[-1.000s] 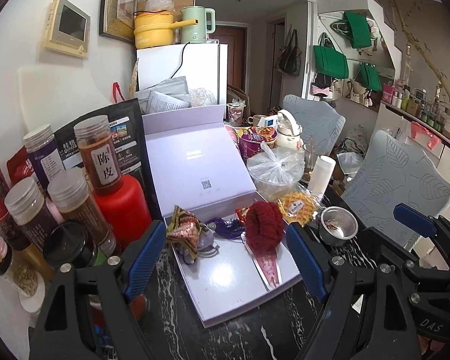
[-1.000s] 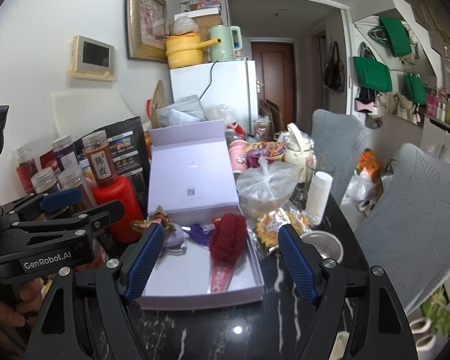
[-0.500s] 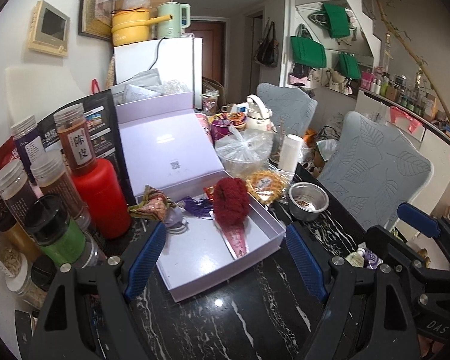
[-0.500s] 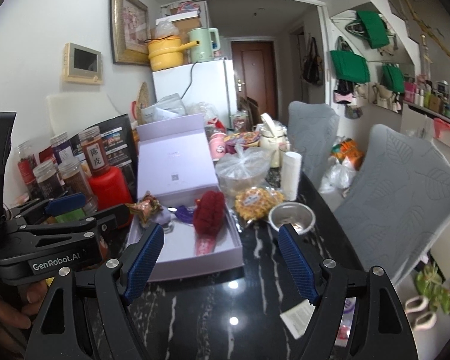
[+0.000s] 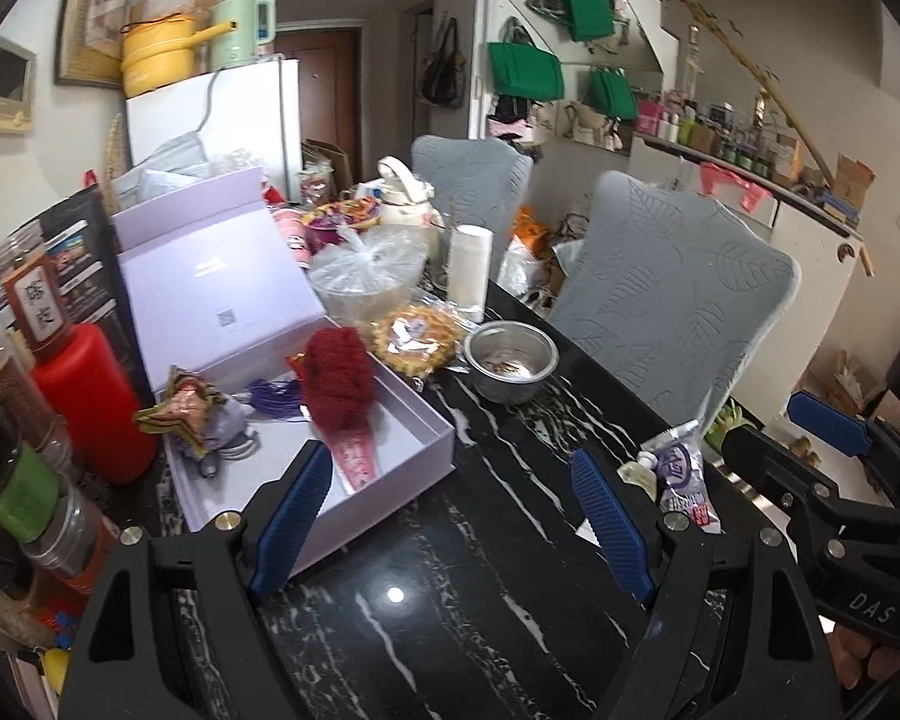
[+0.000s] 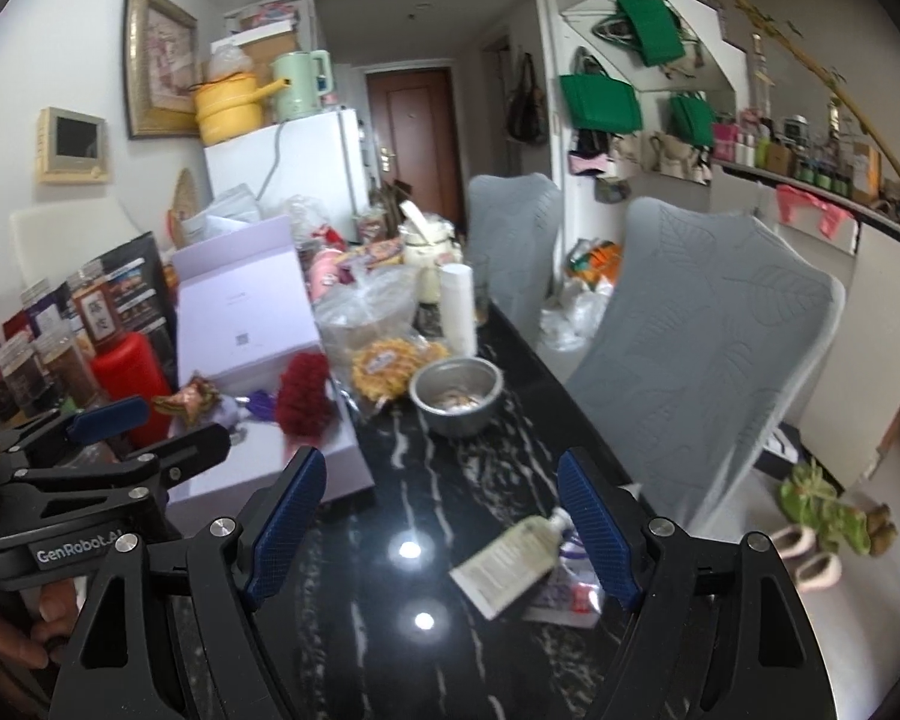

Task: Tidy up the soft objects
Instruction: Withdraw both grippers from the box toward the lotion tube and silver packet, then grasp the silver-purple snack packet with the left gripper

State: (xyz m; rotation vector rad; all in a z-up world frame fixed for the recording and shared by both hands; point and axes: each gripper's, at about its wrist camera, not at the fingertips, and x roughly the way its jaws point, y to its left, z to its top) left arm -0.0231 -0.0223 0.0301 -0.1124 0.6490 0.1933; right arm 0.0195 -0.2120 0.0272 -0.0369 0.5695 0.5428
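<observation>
at the far left a crowd of spice jars [image 5: 36, 312] and a red bottle [image 5: 93, 402] stand against the wall, just beside an open lilac box [image 5: 390, 414] whose lid leans back. the soft things are in and on that box: a small patchwork pouch [image 5: 183, 414] perches on its left rim, a purple tassel [image 5: 273, 399] lies next to it on the floor of the box, and a fuzzy red knit piece [image 5: 336, 378] sits in the middle over a pink cone-shaped bit. all of these look light and floppy, so they should squash under the pads and not slip; the knit piece is best pinched across its thick middle, the pouch at its bulging body, not a loose corner. the left gripper [image 5: 450, 516] hangs over the bare black marble table [image 5: 486, 612] in front of the box, fingers spread wide with nothing between them. further right are a plastic-wrapped snack [image 5: 417, 339], a steel bowl [image 5: 510, 360] and a couple of squeeze tubes [image 6: 510, 558] lying flat, perhaps hand cream, though the print is blurred. the right gripper [image 6: 441, 531] is over those tubes, jaws parted and empty, with one tube's tip near the right finger.
</observation>
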